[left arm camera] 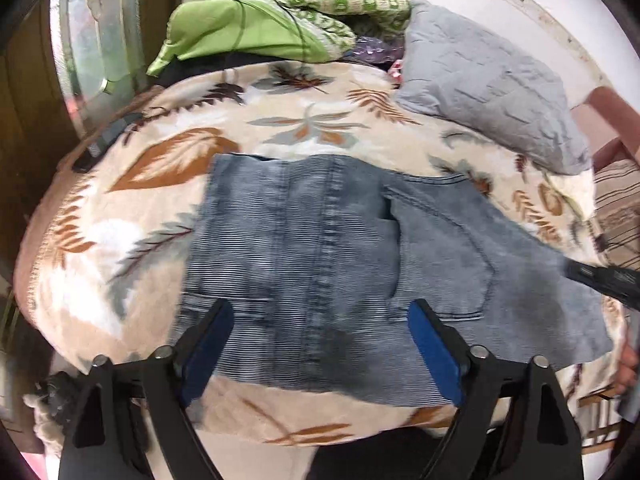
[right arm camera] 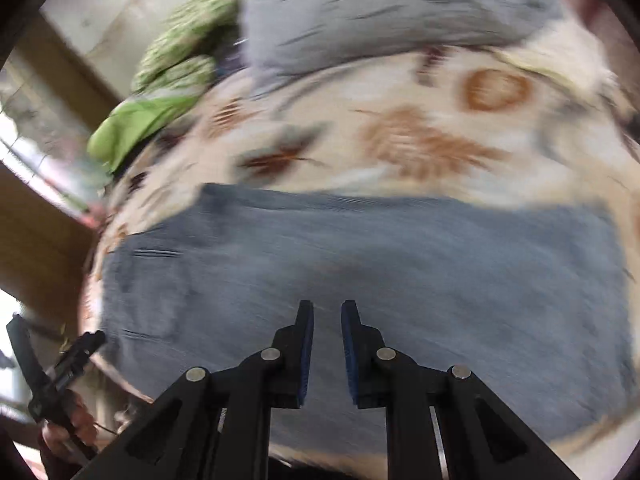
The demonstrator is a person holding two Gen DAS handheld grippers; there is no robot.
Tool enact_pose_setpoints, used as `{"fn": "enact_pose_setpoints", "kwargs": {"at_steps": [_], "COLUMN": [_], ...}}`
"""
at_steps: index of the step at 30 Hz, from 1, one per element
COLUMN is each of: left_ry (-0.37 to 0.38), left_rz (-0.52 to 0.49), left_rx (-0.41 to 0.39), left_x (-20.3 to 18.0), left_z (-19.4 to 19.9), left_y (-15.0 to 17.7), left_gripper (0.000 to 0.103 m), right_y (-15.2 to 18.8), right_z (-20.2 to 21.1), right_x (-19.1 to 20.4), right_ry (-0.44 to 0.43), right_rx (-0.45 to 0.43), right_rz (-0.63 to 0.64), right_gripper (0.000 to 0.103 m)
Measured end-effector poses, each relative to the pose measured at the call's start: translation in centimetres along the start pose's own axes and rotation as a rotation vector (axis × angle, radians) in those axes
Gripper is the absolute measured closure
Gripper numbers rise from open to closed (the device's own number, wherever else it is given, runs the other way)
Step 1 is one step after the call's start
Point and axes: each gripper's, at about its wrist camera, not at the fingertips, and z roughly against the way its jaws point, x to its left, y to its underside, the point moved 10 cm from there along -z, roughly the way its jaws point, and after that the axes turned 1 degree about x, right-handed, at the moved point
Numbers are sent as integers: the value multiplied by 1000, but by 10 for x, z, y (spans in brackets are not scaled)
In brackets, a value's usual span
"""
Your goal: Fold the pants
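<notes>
Pants (left arm camera: 320,264), blue-grey denim, lie flat as a compact folded block on the leaf-print blanket (left arm camera: 168,160), back pocket and centre seam facing up, well apart from the green cloth (left arm camera: 224,36) and the grey pillow (left arm camera: 488,84) at the far side. Starting at the left, the left gripper (left arm camera: 320,332) hovers over the near edge of the denim with its jaws spread wide and nothing between the blue pads, so it grips no cloth. Judging from the flat block, the fold looks largely made, and the step in hand is probably a last fold or a smoothing. To do that well, the left jaws should come down on the near left corner and bite every layer together, not just the top one. Moving right, the right gripper (right arm camera: 327,320) sits low over the same denim, jaws nearly together with a narrow empty gap; its view is blurred. It should take the matching right corner, so both corners lift evenly and the edges meet square.
</notes>
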Motion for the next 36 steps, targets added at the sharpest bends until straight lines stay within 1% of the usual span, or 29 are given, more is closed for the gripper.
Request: {"fn": "enact_pose_setpoints", "kwargs": {"at_steps": [1,3,4,6,8,10,11,13,15,16,18,20,21,23,25,27,29,31,32,34,36], "left_ry": [-3,-46,-79,-146,-190,-193,-192,-199,-141,-122,-139,-159,-157,-143,-147,-173,-165,-162,-151,-132,-115], "left_rz": [2,5,2,-10,-36,-52,-56,-57,-4,22,0,-29,-26,-11,-4,2,-1,-31,-63,-126,-190], "left_rx": [8,34,58,120,177,165,152,147,151,135,122,112,114,119,122,113,72,31,14,-1,-7], "left_x": [-1,-1,1,6,9,9,10,15,20,22,20,17,18,19,21,23,16,2,-11,-35,-61], "left_z": [-3,-12,-17,-28,-41,-46,-47,-51,-59,-59,-59,-60,-60,-56,-52,-43,-30,-15,-9,-3,-3], "left_y": [0,-1,-1,1,5,5,4,4,5,4,2,0,0,1,1,1,-2,-4,-5,-4,1], "left_gripper": [9,9,9,9,9,8,7,0,0,0,0,0,0,0,0,0,0,0,0,0,0], "right_y": [-5,-16,-22,-28,-33,-34,-37,-45,-53,-55,-63,-72,-74,-74,-73,-70,-61,-49,-44,-27,-9], "right_z": [-13,-35,-51,-69,-91,-113,-122,-127,-133,-136,-140,-139,-139,-133,-115,-94,-64,-38,-29,-7,13], "right_x": [17,37,49,61,70,75,75,74,71,70,70,70,69,69,71,71,66,49,41,17,-12], "right_ry": [-7,0,-7,-19,-1,27,48,68,77,77,84,101,102,69,23,-7,-20,5,3,-9,13], "right_rx": [10,35,53,72,97,126,123,83,78,84,84,58,53,50,14,-19,-44,-62,-64,-69,-77], "right_rz": [25,57,62,59,64,67,61,58,42,28,22,30,23,-15,-39,-33,5,26,21,-11,-39], "right_gripper": [86,86,86,86,86,86,86,86,86,86,86,86,86,86,86,86,86,86,86,86,86]}}
